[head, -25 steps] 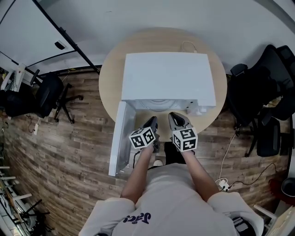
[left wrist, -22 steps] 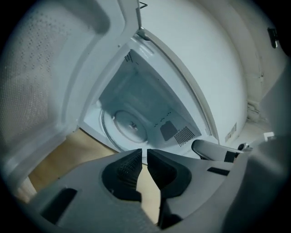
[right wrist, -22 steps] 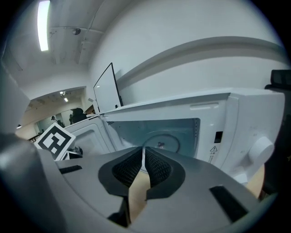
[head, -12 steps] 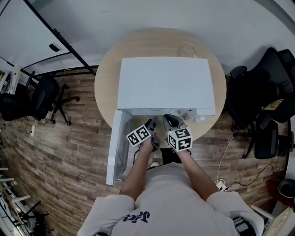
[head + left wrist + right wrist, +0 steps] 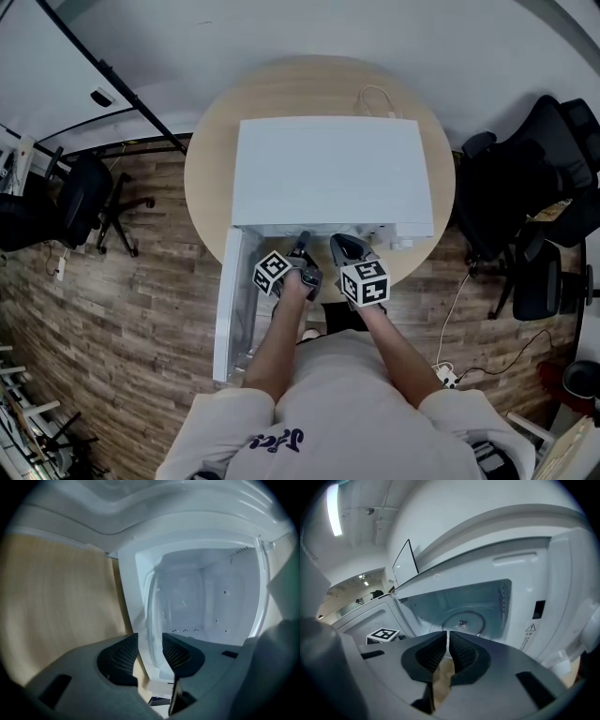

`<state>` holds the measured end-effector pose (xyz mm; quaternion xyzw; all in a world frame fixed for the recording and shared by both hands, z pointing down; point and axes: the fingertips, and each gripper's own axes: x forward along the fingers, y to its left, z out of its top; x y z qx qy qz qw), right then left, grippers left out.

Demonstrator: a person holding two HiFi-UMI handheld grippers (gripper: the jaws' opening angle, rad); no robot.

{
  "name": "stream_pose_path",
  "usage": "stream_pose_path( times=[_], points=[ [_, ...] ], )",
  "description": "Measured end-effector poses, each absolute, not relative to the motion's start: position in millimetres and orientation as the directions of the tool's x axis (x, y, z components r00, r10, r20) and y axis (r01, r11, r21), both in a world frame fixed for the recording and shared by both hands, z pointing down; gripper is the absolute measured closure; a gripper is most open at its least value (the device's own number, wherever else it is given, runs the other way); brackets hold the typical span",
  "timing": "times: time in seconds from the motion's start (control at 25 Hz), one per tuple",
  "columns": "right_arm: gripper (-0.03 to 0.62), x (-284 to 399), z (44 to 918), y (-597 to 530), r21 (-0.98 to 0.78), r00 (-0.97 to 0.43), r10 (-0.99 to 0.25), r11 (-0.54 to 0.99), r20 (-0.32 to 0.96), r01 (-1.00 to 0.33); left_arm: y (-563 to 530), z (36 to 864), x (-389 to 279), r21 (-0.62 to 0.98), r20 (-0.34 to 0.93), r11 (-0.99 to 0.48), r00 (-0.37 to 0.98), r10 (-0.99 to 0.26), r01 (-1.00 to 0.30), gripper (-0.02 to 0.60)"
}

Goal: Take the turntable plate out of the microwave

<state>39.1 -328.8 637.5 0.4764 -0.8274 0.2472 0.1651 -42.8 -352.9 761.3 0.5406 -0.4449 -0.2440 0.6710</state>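
door (image 5: 232,302) hangs open left, clearing my reach | left gripper (image 5: 150,653) rolled, jaws just spread, narrowing slightly, turntable plate (image 5: 152,616) rim between them unpinched, on microwave (image 5: 328,169) floor | right gripper (image 5: 448,651) closed, empty, waiting alongside

Head view: even light, sharp, fisheye-bent edges. Left gripper view: dim, blurred microwave (image 5: 211,597) interior, dark corners. Right gripper view: sharp; ceiling strip light (image 5: 333,509) glares.
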Motion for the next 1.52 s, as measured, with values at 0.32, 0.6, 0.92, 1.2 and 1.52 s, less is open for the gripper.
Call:
stream_pose_path(
  times=[0.32,0.6,0.92,1.2,1.52],
  points=[
    [0.574,54.7,656.4,-317.1,-0.296,-0.467,-0.703,0.362,0.536,-0.884,-351.1,758.6,-46.0,0.950,0.312,0.282,0.467,-0.827,-0.136,0.532],
    [0.574,63.7,665.3,-307.8,-0.380,-0.464,-0.712,0.291,0.527,-0.878,-341.0,751.3,-38.1,0.958,0.285,0.260,0.490,-0.824,-0.119,0.543],
    [0.572,72.1,684.2,-290.7,-0.558,-0.496,-0.720,0.181,0.486,-0.810,-314.9,757.0,-41.1,0.955,0.284,0.287,0.495,-0.821,-0.072,0.545],
    [0.572,83.5,711.1,-277.6,-0.729,-0.498,-0.750,0.031,0.436,-0.684,-296.9,758.5,-40.3,0.954,0.285,0.293,0.497,-0.820,-0.064,0.545],
    [0.410,65.2,722.8,-283.2,-0.944,-0.553,-0.804,-0.029,0.217,-0.328,-283.4,749.5,-42.5,0.952,0.285,0.299,0.512,-0.810,-0.057,0.545]
  ],
)
